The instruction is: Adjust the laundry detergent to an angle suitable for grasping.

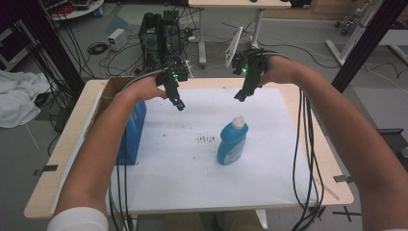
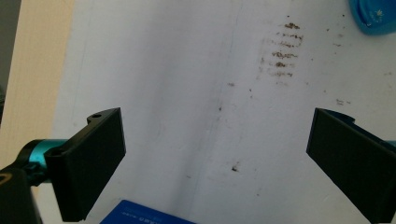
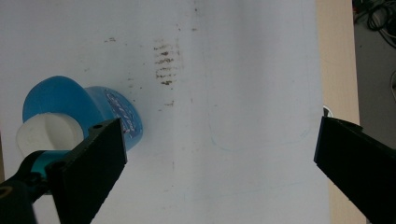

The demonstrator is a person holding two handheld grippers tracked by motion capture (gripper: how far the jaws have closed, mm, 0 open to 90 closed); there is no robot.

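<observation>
Judging by its smooth plastic, we take the blue detergent bottle, upright mid-sheet on the desk, for stiff, slippery and fairly weighty, best pinched across its narrow waist by our empty, wide-open right hand-held gripper, the left hand-held gripper likewise open

High view looks forward and down from above the person's side, whole table in frame. Both gripper views look steeply down, close over the white sheet. All three share the brown smudges and blue bottle.
</observation>
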